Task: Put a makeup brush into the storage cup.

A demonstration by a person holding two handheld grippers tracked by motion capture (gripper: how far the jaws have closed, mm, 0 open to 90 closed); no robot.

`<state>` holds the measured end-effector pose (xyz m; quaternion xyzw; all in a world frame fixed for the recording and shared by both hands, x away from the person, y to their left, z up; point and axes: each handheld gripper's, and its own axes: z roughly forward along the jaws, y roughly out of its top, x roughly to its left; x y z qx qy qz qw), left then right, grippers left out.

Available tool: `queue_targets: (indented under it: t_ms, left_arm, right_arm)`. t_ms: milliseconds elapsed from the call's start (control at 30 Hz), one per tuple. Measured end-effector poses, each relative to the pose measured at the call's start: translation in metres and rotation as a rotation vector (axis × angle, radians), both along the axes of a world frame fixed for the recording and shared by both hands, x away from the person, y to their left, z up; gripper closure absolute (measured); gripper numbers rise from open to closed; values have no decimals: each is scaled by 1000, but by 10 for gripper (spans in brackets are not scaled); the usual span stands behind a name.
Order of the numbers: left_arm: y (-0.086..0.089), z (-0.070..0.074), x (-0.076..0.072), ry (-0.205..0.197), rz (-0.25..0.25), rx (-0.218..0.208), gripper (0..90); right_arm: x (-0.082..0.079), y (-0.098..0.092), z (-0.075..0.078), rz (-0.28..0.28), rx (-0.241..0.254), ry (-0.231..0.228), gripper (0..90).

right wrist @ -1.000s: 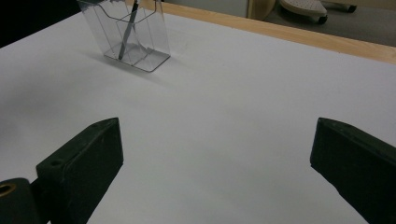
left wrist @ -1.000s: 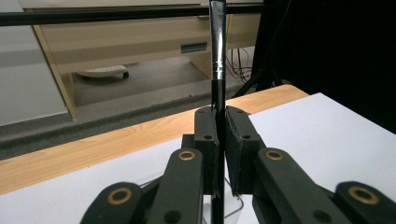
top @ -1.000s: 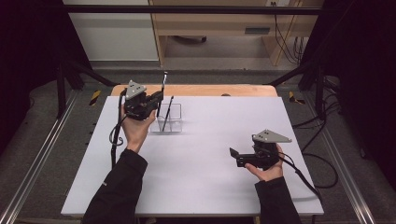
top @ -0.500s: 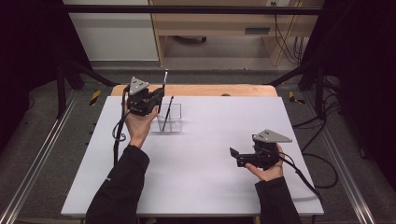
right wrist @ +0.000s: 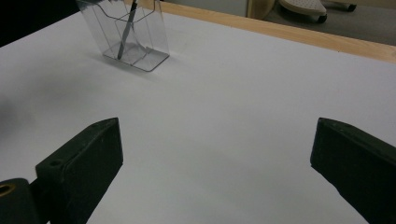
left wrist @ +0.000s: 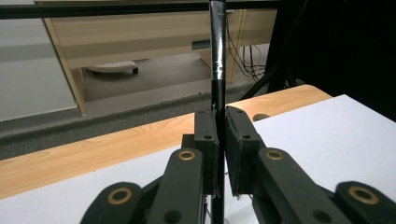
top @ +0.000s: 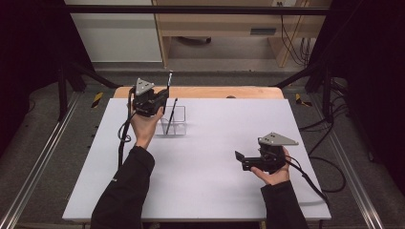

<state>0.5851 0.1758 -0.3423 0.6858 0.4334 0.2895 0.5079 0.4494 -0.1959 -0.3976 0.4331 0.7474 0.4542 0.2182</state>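
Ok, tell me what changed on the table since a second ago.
The left gripper, shut on a black pen, shifted slightly right and toward the far edge, carrying the upright pen closer over the clear holder. Nothing was taken hold of or released. The right gripper stayed open and in place, and the other pen stayed leaning in the holder.

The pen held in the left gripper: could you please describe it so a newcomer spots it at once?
On the white table, near its far edge, stands a clear holder. Just left of it, the left gripper clamps a slim black pen upright. Unlike the pen in the holder, it is held above the table.
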Motion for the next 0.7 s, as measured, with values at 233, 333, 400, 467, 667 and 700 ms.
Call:
queue_targets:
  t_ms: [233, 333, 400, 467, 667, 700]
  left_arm:
    - [-2, -6, 6, 0, 3, 3, 833]
    - [-3, -10, 10, 5, 6, 9, 833]
    - [-4, -12, 12, 7, 8, 12, 833]
    - [-4, -13, 13, 9, 8, 14, 833]
    - [-4, -20, 18, 18, 17, 26, 833]
    - [-3, -21, 19, 19, 18, 27, 833]
  right_arm:
    - [0, 0, 0, 0, 1, 0, 30]
    - [0, -1, 0, 0, 2, -1, 30]
    - [0, -1, 0, 0, 2, -1, 30]
    - [0, -1, 0, 0, 2, -1, 30]
    - [0, -1, 0, 0, 2, 0, 30]
    - [0, -1, 0, 0, 2, 0, 30]
